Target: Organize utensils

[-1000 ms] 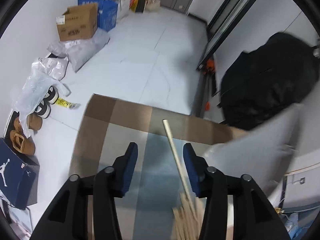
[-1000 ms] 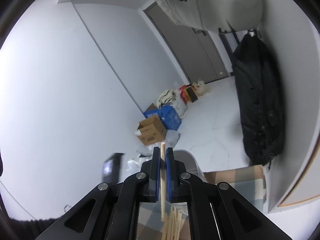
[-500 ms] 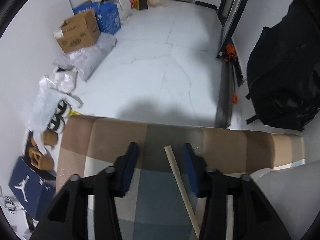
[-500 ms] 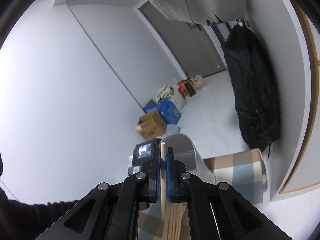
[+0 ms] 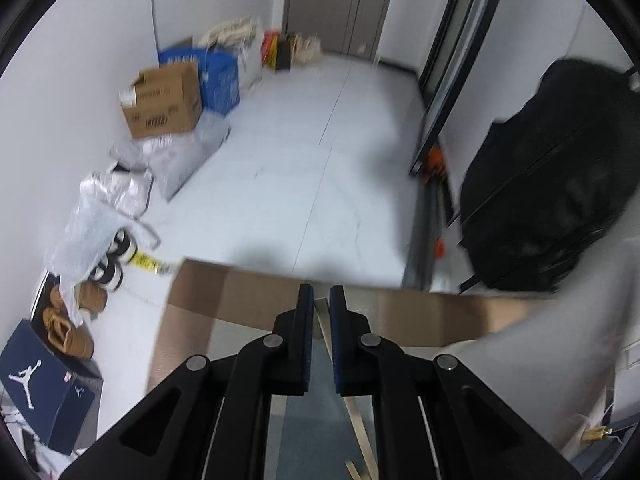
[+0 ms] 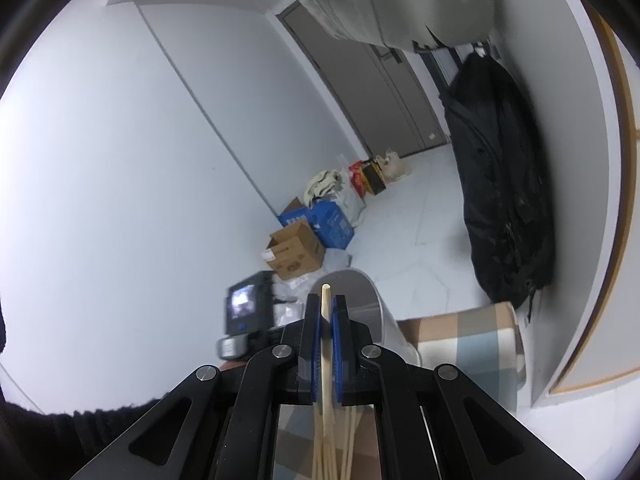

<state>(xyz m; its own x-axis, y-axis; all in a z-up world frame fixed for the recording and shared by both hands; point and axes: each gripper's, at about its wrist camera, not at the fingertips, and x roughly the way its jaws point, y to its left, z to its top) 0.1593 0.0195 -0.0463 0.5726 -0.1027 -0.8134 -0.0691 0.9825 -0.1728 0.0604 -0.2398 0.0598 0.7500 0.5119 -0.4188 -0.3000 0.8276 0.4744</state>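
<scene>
Both claws are clamped on chopsticks: the left claw (image 5: 318,300) pinches one wooden chopstick (image 5: 322,322) above the checked tabletop (image 5: 208,304), apparently near its tip, while the right claw (image 6: 327,312) grips another chopstick (image 6: 326,328), upright, with more chopsticks (image 6: 334,456) bundled below it.

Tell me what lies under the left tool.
Under the left tool lies a checked cloth in brown and blue, with one chopstick clamped between its pads. The tool's black frame covers the cloth nearer the camera.
</scene>
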